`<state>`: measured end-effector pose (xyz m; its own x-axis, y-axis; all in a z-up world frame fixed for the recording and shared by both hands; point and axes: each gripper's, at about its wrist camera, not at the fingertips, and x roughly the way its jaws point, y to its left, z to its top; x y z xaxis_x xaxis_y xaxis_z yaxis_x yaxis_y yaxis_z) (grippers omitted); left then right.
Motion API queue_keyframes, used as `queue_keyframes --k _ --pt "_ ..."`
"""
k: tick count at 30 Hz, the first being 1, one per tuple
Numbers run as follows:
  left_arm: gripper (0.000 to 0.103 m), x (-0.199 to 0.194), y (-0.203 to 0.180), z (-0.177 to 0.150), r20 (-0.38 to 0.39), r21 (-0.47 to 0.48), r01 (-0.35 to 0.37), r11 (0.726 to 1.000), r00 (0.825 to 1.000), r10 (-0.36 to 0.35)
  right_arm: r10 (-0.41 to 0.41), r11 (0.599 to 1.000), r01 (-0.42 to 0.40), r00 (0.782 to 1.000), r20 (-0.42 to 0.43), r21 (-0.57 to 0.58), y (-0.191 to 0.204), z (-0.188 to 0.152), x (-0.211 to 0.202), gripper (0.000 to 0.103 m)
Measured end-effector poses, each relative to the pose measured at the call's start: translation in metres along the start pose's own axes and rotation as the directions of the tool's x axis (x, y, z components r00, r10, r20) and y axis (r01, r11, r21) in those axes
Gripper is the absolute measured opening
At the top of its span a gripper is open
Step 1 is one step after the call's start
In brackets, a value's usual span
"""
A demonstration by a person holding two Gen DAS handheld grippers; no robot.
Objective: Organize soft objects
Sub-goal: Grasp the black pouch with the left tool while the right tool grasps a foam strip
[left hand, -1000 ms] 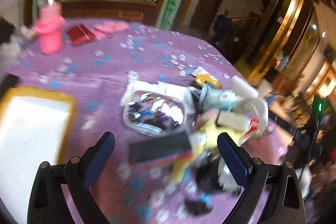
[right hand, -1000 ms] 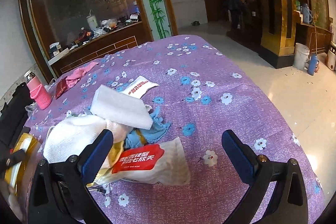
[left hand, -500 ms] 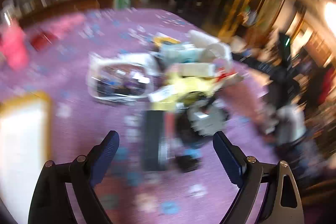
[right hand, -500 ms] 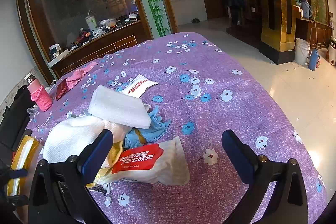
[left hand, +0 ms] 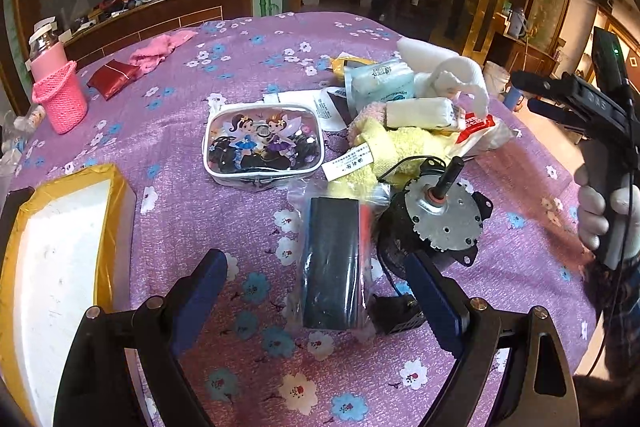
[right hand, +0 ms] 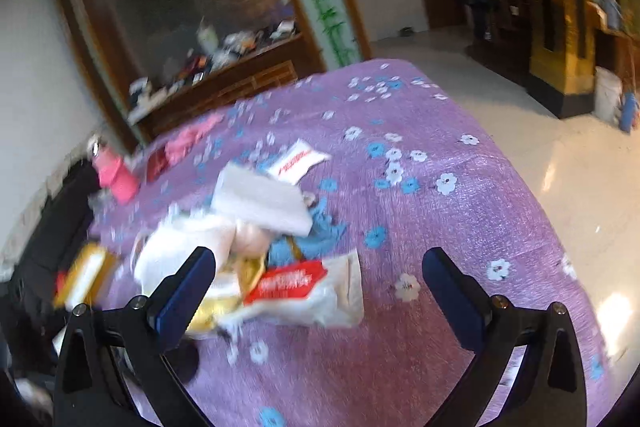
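While both grippers hang spread and empty above a table covered by a purple flowered cloth (left hand: 248, 39), nothing has yet been picked up, so the sorting appears to be at its very start. The left gripper (left hand: 320, 295) hovers low over a dark block sealed in a clear bag (left hand: 332, 259), its blue pads standing apart on either side of it without touching. Just right of the bag lies a metal motor (left hand: 440, 219) with a black shaft; both are hard things, not the task's concern.

The soft objects sit beyond them in a heap: a yellow fluffy towel (left hand: 400, 147), a rolled white cloth (left hand: 456, 83), a white foam slab (left hand: 420, 49) and wrapped tissue packs (left hand: 380, 83). A clear pouch printed with fairies (left hand: 262, 143) lies left of the heap. At the near left edge is a white tray with a yellow rim (left hand: 116, 195), probably where the soft things belong.

The right gripper (right hand: 320, 291), blurred in its own view, hangs released near a white bag with a red label (right hand: 296, 287) at the heap's near side.

The next move likely calls for reaching past the bag and motor to the towel, closing on its loose pile, and lifting it without dragging neighbours.
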<state>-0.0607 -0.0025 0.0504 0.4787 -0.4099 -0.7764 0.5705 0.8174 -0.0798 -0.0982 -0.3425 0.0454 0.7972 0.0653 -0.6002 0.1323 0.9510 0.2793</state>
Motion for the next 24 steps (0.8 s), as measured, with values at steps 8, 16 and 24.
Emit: queue_keyframes --k 8,16,24 --pt "0.093 -0.002 0.015 -0.003 0.022 -0.055 0.041 0.998 0.999 -0.040 0.123 0.992 -0.126 0.986 -0.114 -0.023 0.011 -0.011 0.001 0.103" --pt "0.093 -0.011 0.022 -0.009 0.021 -0.037 0.031 0.999 0.999 -0.030 -0.104 0.948 0.076 0.992 -0.076 -0.308 0.030 0.000 0.011 0.103" --pt "0.093 0.017 0.008 0.006 -0.021 -0.022 0.046 0.999 0.999 -0.046 0.022 0.947 -0.053 0.995 -0.100 -0.318 0.049 0.032 0.025 0.103"
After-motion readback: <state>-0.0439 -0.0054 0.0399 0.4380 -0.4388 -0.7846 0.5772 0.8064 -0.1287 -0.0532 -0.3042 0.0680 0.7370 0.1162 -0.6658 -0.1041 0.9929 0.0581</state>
